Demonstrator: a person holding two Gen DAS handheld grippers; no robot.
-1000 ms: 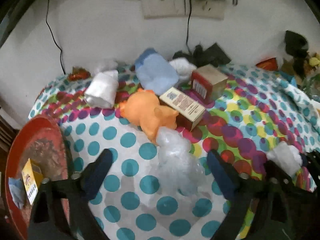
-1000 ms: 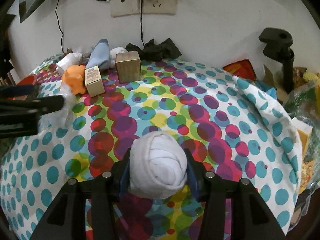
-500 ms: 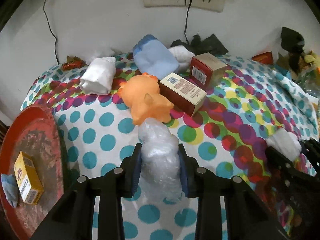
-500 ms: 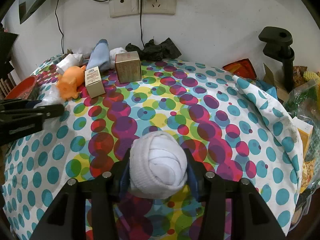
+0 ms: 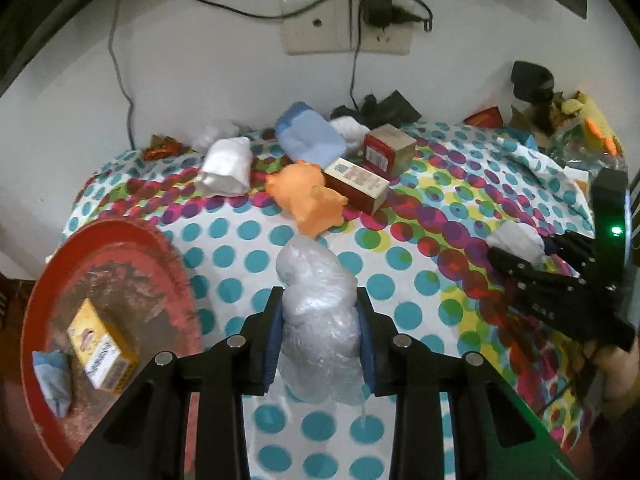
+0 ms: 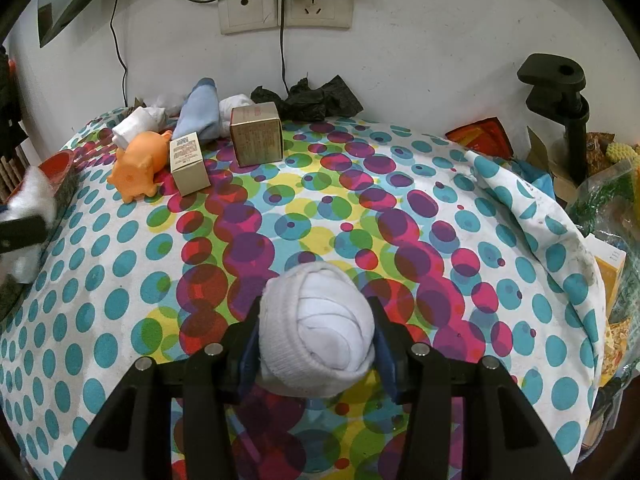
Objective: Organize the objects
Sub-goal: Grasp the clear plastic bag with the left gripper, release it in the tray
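Your left claw (image 5: pixel 320 336) is squeezing a crinkly clear plastic wad (image 5: pixel 318 320) between its blue pads; a round red tray (image 5: pixel 120 240) is lying just to its left. Your right claw (image 6: pixel 316 344) is gripping a soft white rolled sock (image 6: pixel 316 328). Beyond it, two cardboard boxes (image 6: pixel 256 134) and one orange rubbery pig (image 6: pixel 140 164) are sitting well away.
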